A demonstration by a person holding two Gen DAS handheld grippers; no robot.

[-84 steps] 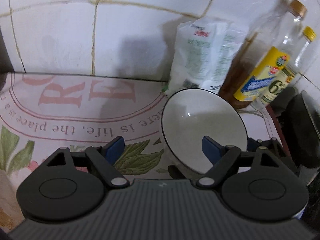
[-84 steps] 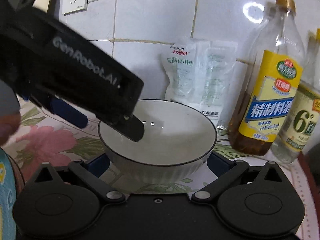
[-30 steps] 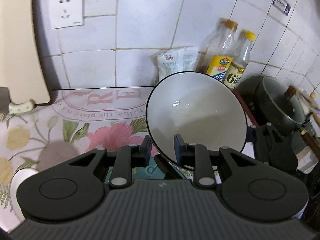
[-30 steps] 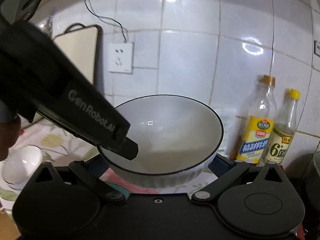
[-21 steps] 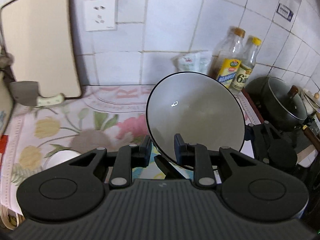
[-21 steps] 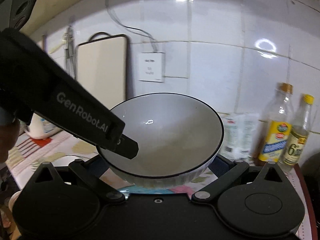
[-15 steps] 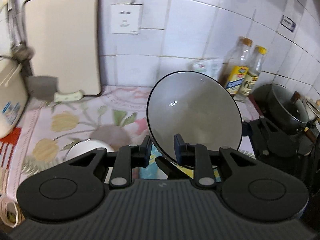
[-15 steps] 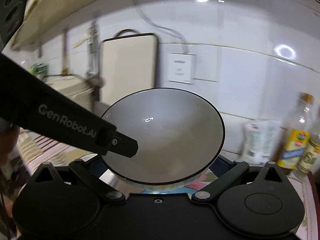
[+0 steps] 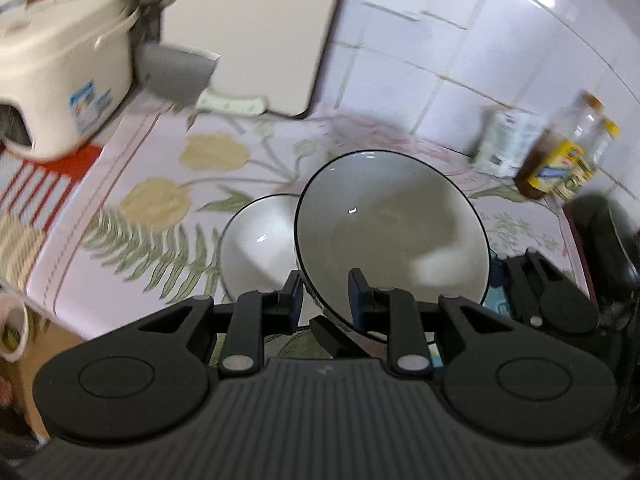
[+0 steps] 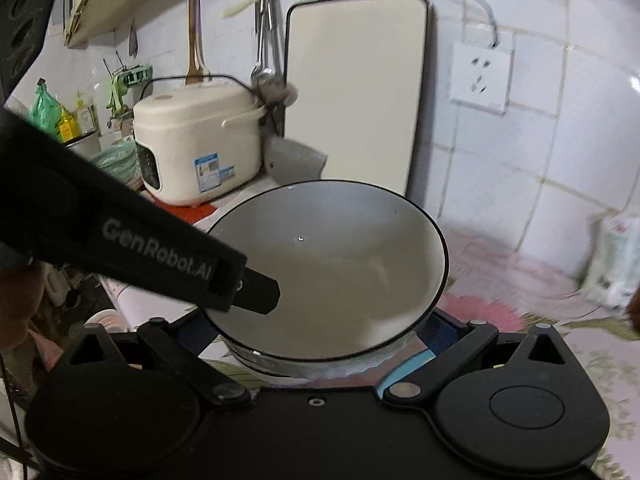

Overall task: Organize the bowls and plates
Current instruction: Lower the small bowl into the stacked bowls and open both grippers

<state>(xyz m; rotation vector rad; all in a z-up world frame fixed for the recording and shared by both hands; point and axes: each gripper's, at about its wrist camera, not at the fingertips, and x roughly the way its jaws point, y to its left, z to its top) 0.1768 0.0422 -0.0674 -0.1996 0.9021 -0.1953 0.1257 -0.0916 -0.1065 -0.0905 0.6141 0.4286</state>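
Bowl (image 9: pixel 392 232), white inside with a thin black rim, is held up off the flowered tablecloth (image 9: pixel 160 200) by both tools at once. Taking this bowl as the landmark: just behind and to its left in the left wrist view sits a 2nd, smaller white bowl (image 9: pixel 256 244), resting on the cloth and partly hidden by the held bowl's rim. Farther off to the left stands a cream rice cooker (image 9: pixel 60 68), and beside it a grey cleaver (image 9: pixel 176 76) with a pale handle lies against the foot of a pale cutting board (image 9: pixel 256 28) leaning on the tiled wall. Well off to the right of the bowl stand a white packet (image 9: pixel 506 144) and 2 bottles with yellow labels (image 9: pixel 560 160) close together near the wall. A wall socket (image 10: pixel 482 76) is fixed to the tiles above and behind the bowl in the right wrist view.

The left gripper (image 9: pixel 325 294) has its fingers drawn narrow, pinching the bowl's near rim, 1 pad outside and 1 pad inside the wall. The bowl tilts, its open face turned toward that camera. The right gripper (image 10: pixel 316 330) has its fingers spread wide around the bowl's lower body, blue pads pressed on either side of it, the bowl sitting just ahead of the tool's black housing. The left tool's body crosses the right view and meets the bowl's left rim.
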